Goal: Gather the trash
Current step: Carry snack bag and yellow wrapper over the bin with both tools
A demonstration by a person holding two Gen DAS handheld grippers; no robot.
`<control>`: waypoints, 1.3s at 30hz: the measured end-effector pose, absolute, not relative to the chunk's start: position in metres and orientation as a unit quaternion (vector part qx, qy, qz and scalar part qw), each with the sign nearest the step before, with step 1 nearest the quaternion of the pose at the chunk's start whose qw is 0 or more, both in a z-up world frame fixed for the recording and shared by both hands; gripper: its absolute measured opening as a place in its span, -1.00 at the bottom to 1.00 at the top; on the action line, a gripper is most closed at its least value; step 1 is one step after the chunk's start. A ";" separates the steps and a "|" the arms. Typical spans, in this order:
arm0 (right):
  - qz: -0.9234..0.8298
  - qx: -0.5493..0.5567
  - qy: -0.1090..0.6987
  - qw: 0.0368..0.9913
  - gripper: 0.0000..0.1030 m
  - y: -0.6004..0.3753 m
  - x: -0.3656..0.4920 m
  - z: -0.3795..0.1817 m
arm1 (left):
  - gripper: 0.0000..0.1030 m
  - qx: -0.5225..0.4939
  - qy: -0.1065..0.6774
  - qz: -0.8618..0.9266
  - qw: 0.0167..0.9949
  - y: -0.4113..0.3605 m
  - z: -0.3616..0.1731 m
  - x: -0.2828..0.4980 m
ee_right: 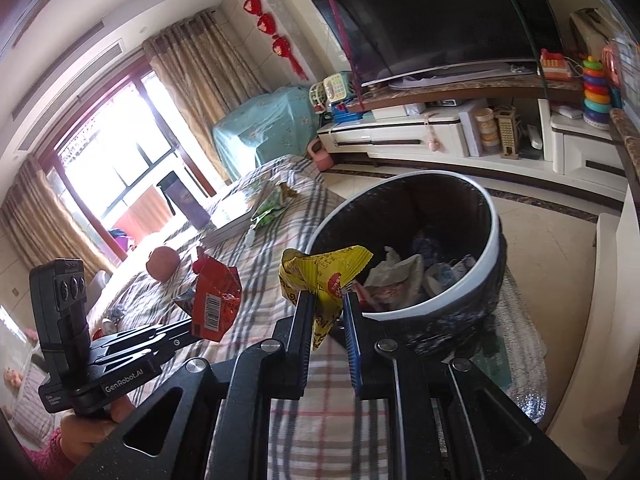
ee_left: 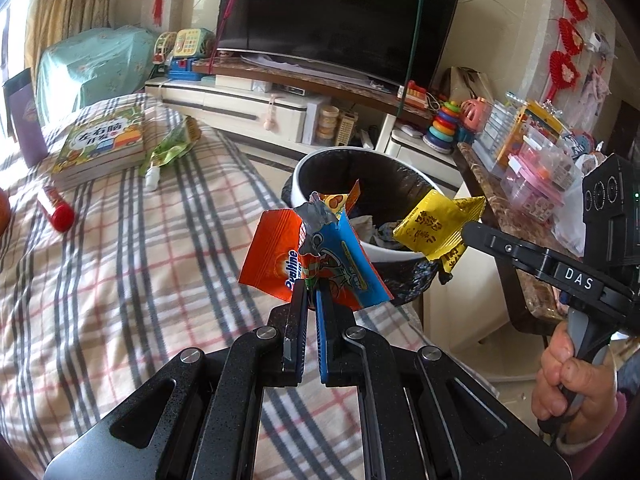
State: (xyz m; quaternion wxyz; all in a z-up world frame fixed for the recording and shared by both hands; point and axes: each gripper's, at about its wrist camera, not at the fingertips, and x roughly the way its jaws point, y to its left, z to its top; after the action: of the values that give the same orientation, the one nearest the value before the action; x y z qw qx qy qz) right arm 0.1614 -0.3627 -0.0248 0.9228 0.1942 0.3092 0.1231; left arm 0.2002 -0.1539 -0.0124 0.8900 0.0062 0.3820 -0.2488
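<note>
Now we carry both loads toward the bin (ee_left: 320, 160): left gripper (ee_left: 311, 288) clamped on an orange-and-blue wrapper (ee_left: 280, 256), right gripper (ee_right: 329, 300) clamped on a yellow wrapper (ee_right: 320, 272). We get each wrapper fully over the rim before letting go; green packet (ee_left: 172, 148) remains on the far bed

Setting: home living room. Evidence: television (ee_left: 340, 16) on low cabinet (ee_left: 248, 110), window curtains (ee_right: 204, 60), children's toys (ee_left: 442, 124).

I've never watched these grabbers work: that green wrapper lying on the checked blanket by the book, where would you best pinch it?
Probably at a raised crumpled fold near the middle of the green wrapper, coming down from above. It lies flat and loose on the checked blanket, so only its puckered ridges offer the fingers something to close on.
</note>
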 end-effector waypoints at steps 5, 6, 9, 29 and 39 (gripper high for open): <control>0.112 0.197 0.307 0.924 -0.70 -0.374 0.165 -0.025 | -0.93 0.011 0.380 -0.255 0.889 -0.163 -0.010 0.206; 0.110 0.197 0.307 0.925 -0.70 -0.375 0.165 -0.025 | -0.93 0.011 0.380 -0.257 0.889 -0.164 -0.009 0.207; 0.103 0.195 0.307 0.926 -0.70 -0.381 0.169 -0.025 | -0.93 0.017 0.379 -0.260 0.888 -0.173 -0.008 0.211; 0.066 0.167 0.299 0.937 -0.70 -0.402 0.191 -0.014 | -0.93 0.049 0.374 -0.285 0.881 -0.224 0.001 0.243; 0.063 0.159 0.302 0.938 -0.70 -0.406 0.203 -0.013 | -0.93 0.058 0.378 -0.286 0.879 -0.238 -0.001 0.254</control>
State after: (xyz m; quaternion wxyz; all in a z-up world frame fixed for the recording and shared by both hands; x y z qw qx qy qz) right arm 0.2030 -0.4059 -0.0130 0.9377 0.1594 0.3021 0.0628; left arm 0.2538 -0.2380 -0.0015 0.8786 0.0584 0.3776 -0.2864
